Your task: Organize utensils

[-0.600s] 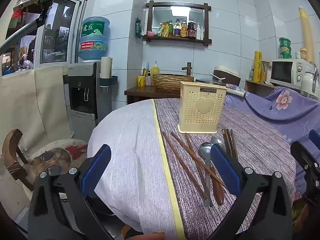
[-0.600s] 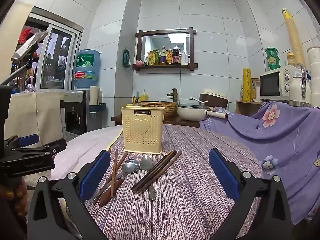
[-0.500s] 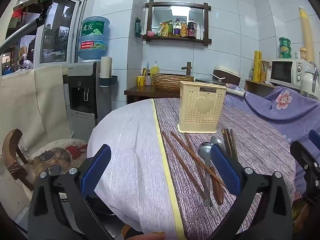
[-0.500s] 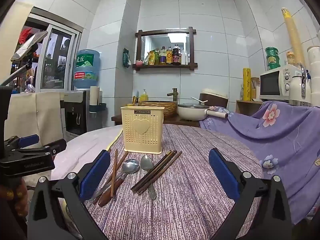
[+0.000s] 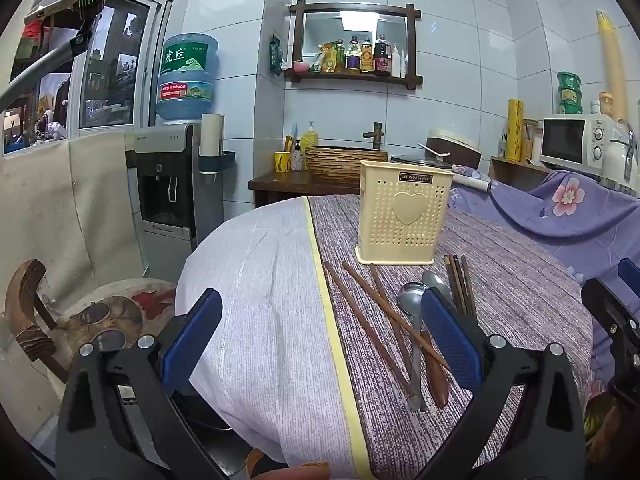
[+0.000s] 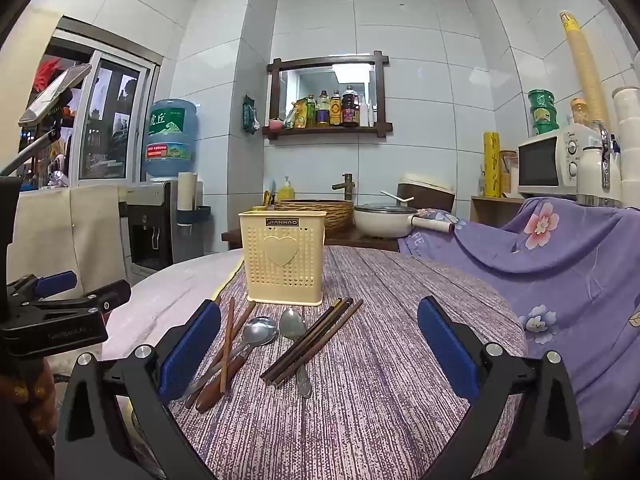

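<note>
Utensils laid flat on round table (image 6: 400, 360), spread in a fan just in front of cream perforated holder (image 6: 283, 258). Holder upright, open top, near the table's far side; nothing visibly standing in it, so sorting judged not yet begun.

Left to right, right wrist view:
- left gripper (image 6: 60, 296) at far left edge, off the table rim, seen side-on; fingers spread wide, nothing between. Same in its own view (image 5: 320, 344): blue pads apart, aimed over pale cloth (image 5: 260, 300) and the yellow seam, not yet over the cutlery.
- loose reddish chopsticks (image 6: 228, 344), crossing one another and overlying a handle; scattered, not paired.
- wooden-handled spoon (image 6: 256, 330), bowl toward holder, handle toward camera, partly under one chopstick.
- all-metal spoon (image 6: 294, 326), bowl toward holder, handle running under the dark bundle.
- dark chopstick bundle (image 6: 312, 344), tight and parallel, angled with far tips just beside holder's right base corner.
- right gripper (image 6: 318, 344) low and near level, fingers fully apart, framing the whole spread; nothing clamped.

Handles mostly face the grippers, probably staged so for easy end-on pickup. Overlaps matter: lifting either spoon first would likely drag a chopstick. Top-lying pieces the sensible first targets. Thin sticks flat on woven cloth likely awkward to pinch; pads must close low.
</note>
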Demonstrator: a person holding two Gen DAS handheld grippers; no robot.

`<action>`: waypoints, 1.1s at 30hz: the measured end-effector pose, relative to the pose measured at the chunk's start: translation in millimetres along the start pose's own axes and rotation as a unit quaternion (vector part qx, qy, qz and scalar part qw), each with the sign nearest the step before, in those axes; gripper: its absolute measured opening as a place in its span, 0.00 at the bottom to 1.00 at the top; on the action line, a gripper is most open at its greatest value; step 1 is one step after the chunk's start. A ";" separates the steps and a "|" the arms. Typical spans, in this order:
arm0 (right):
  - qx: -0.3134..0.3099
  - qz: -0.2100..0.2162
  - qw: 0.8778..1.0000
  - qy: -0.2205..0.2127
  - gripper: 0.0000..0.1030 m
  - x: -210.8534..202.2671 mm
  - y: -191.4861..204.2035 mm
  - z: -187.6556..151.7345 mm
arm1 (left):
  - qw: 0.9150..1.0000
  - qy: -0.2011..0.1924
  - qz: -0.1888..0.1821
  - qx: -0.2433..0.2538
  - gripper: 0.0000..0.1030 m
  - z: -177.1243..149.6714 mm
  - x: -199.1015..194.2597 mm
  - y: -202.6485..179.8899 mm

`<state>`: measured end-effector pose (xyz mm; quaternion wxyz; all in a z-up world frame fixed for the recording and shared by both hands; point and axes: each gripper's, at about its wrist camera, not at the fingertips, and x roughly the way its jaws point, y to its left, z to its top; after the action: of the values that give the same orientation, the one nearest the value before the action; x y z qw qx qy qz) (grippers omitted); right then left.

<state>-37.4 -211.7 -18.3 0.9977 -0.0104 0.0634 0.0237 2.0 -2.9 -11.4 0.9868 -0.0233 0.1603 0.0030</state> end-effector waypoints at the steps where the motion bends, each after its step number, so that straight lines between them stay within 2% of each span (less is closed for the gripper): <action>1: 0.005 0.002 1.000 0.004 0.94 1.0 -5.7 6.2 | 1.000 0.000 -0.001 0.000 0.95 -1.1 0.9 0.0; 33: 0.008 0.003 1.000 0.010 0.94 2.6 -5.2 6.2 | 1.000 0.011 0.001 0.004 0.95 1.3 6.2 -0.2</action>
<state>-33.8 -216.7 -12.4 0.9969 -0.0026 0.0740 0.0256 8.3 -3.1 -12.1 0.9851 -0.0191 0.1708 0.0032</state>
